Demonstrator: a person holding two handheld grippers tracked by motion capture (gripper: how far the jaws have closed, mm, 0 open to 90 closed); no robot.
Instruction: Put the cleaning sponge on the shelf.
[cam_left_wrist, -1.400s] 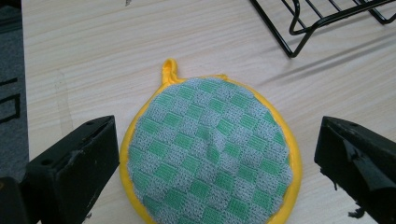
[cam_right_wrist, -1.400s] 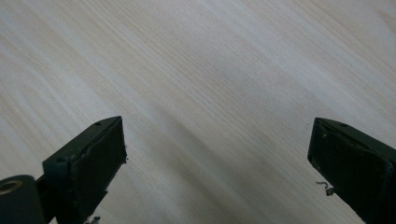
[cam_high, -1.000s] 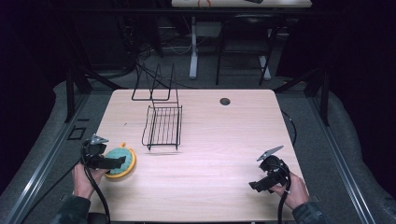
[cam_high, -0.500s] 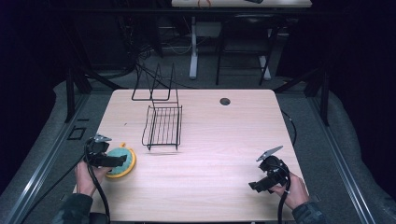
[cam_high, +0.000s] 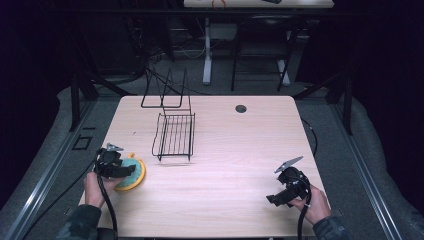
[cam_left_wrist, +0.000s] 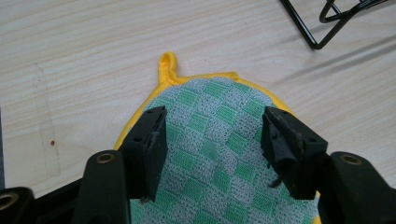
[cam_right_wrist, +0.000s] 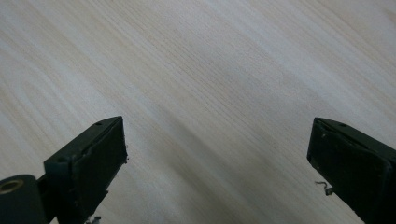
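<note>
Left hand-held gripper (cam_high: 131, 170) at the seven-o'clock edge of the tabletop (cam_high: 240, 165), poised over a round potholder (cam_left_wrist: 210, 149) with green-and-grey checks, yellow binding and a hanging loop at twelve o'clock in the left gripper view. Its jaws have just been closing, from full spread a second ago to roughly half width; the cloth lies between and beneath them, and the pads (cam_left_wrist: 152, 144) appear to stand on or just above the fabric without yet pinching a fold, so the gripper reads as half-open and holding nothing. The narrowing suggests a grasp of the potholder is under way, probably by gathering the cloth as the jaws draw in; whether the fabric will bunch enough to be caught cannot be judged here. The potholder has kept its place since the earlier frames, lying flat near the left hand. Right hand-held gripper (cam_high: 272, 200) at five o'clock, jaws wide, bare wood between them, in the same spot as before. The wire rack (cam_high: 175, 135), just left of centre toward eleven o'clock, is the sole container; its basket is empty. A dark round grommet (cam_high: 241, 108) sits at twelve o'clock.
</note>
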